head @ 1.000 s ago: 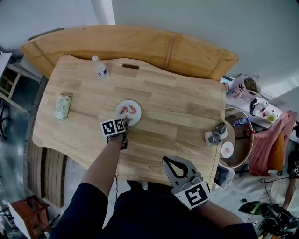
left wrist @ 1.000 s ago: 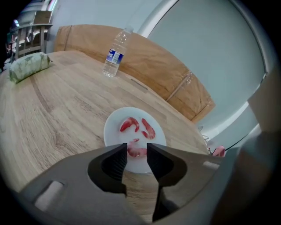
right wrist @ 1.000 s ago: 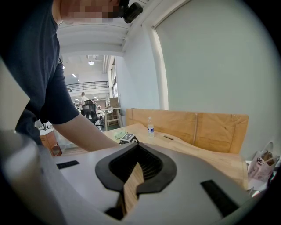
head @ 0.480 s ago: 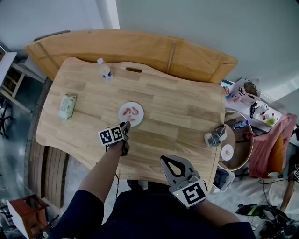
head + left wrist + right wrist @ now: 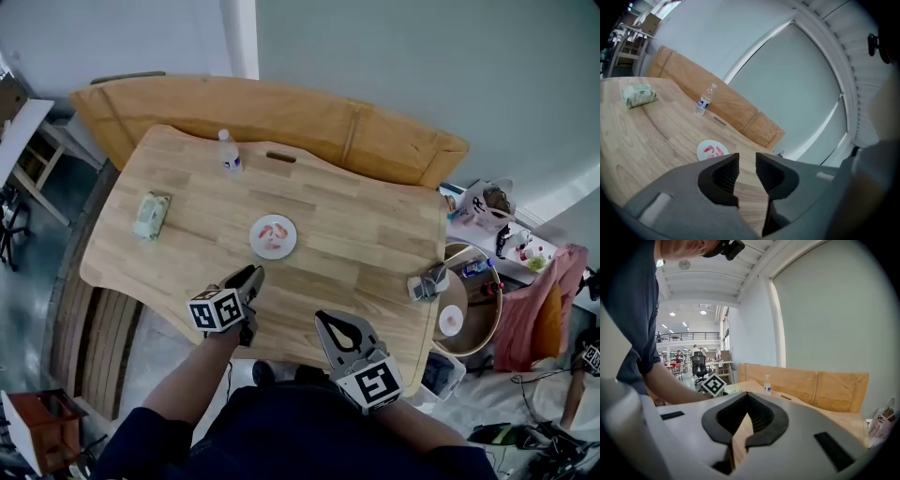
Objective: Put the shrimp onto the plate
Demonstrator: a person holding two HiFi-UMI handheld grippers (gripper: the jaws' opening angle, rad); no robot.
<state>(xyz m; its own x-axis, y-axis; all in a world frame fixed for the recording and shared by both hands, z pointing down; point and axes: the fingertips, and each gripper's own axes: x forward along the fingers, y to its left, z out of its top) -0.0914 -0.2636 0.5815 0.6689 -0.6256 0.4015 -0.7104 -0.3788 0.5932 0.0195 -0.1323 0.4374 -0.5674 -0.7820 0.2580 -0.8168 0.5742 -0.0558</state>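
Note:
A small white plate sits mid-table with pink-red shrimp lying on it; the left gripper view shows the same plate and shrimp ahead of the jaws. My left gripper hovers near the table's front edge, well short of the plate. Its jaws are closing, still apart, with nothing between them. My right gripper is held at the front edge close to my body, shut and empty.
A water bottle stands at the far edge, a green wipes packet lies at the left, and a grey object is on the right edge. A wooden bench runs behind the table; a round side table stands to the right.
My left gripper has drawn back from the plate's rim toward the near table edge. The shrimp stay on the plate. The right gripper has barely moved.

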